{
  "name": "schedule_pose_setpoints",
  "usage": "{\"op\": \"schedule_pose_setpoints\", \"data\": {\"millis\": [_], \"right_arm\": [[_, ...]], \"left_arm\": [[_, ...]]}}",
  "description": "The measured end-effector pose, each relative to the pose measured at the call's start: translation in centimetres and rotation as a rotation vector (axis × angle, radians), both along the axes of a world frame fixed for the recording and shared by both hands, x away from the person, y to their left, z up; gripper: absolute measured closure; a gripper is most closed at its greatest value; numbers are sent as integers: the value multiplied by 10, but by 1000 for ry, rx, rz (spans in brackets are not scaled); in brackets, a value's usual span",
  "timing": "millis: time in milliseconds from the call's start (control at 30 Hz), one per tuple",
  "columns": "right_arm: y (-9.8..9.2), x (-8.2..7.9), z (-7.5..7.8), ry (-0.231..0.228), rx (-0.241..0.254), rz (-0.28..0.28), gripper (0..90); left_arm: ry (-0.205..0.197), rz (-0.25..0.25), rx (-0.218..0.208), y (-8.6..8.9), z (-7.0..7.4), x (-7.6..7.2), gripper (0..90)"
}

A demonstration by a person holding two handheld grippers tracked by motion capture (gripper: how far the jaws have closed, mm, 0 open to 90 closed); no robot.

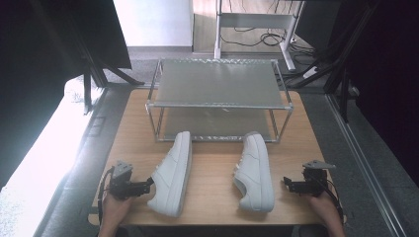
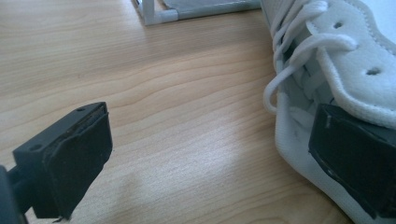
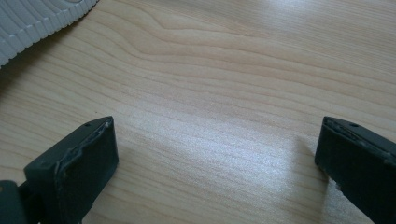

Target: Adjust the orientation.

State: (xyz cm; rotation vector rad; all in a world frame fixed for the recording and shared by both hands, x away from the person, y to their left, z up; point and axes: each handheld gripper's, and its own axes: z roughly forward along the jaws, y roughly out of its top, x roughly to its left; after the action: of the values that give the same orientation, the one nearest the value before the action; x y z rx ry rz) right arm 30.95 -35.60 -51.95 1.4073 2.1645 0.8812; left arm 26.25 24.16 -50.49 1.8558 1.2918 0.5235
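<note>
A light wooden counter (image 1: 212,185) with a visible grain stands on a grey floor (image 1: 375,148). At its far side sits a two-tier metal rack (image 1: 217,84) with grey mesh shelves and thin silver posts. Beyond the rack stands a white desk frame (image 1: 257,22), with dark cables (image 1: 257,38) lying loose on the floor beneath it. A white wall panel (image 1: 153,22) rises at the back. Black curtains (image 1: 390,64) hang on both sides, held by dark stands (image 1: 91,74). Strong daylight washes over the floor at the left (image 1: 34,153), nearly bleaching it
</note>
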Motion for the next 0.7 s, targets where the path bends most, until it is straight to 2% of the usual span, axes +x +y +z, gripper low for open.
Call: {"op": "schedule_pose_setpoints", "data": {"millis": [100,367,567,700], "right_arm": [[0,0,0,-1,-1,1,0],[0,0,0,0,0,2,0],[0,0,0,2,1,3,0],[0,0,0,2,1,3,0]], "left_arm": [[-10,-8,5,-5,3,-1,0],[-52,-37,-33,-17,15,-4,0],[-66,-65,-68,-24,20,-5,0],[-75,-81,-74,-29,23,-5,0]]}}
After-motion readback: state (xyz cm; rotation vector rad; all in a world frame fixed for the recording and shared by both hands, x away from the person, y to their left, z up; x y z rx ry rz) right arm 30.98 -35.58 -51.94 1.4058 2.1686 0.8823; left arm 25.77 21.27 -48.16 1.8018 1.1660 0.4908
